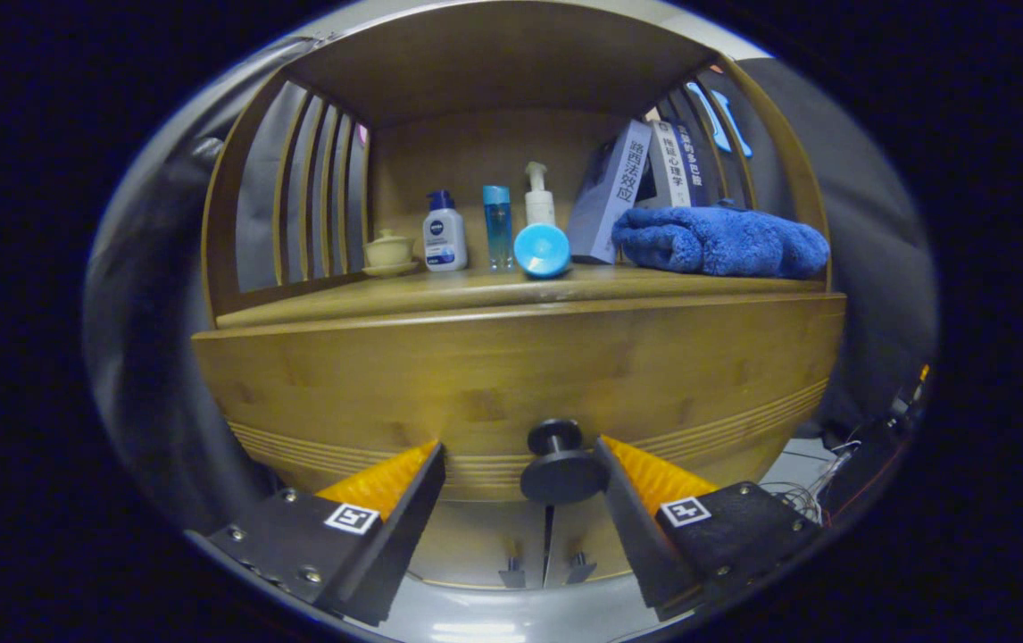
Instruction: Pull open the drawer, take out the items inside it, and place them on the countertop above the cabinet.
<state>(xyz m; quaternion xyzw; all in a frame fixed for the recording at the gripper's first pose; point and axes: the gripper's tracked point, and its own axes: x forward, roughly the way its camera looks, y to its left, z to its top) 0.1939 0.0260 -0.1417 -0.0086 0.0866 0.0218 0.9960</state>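
Countertop (440,290) with three bottles, two books, one towel (719,239); open tool (522,464) around one drawer knob (559,463).

The claw (520,460) is standing open, its fingers flanking the dark knob (558,464) on the drawer (511,375) front. The knob is sitting nearer the right finger (654,478). A blue towel (719,241) is lying at the bench's (440,295) right edge.

Wooden cabinet (511,375) in honey-brown bamboo grain, its drawer front (654,357) banded near the lower edge with fine parallel grooves and carrying a black knob (561,464). On the countertop (476,290): a cream lidded cup (389,250), a white bottle with dark blue cap (444,230), a clear blue bottle (498,226), a white pump bottle (539,196), and a light blue round disc (542,250). A deep blue plush towel (717,241) lies before pale lavender and dark-spined books (645,183).
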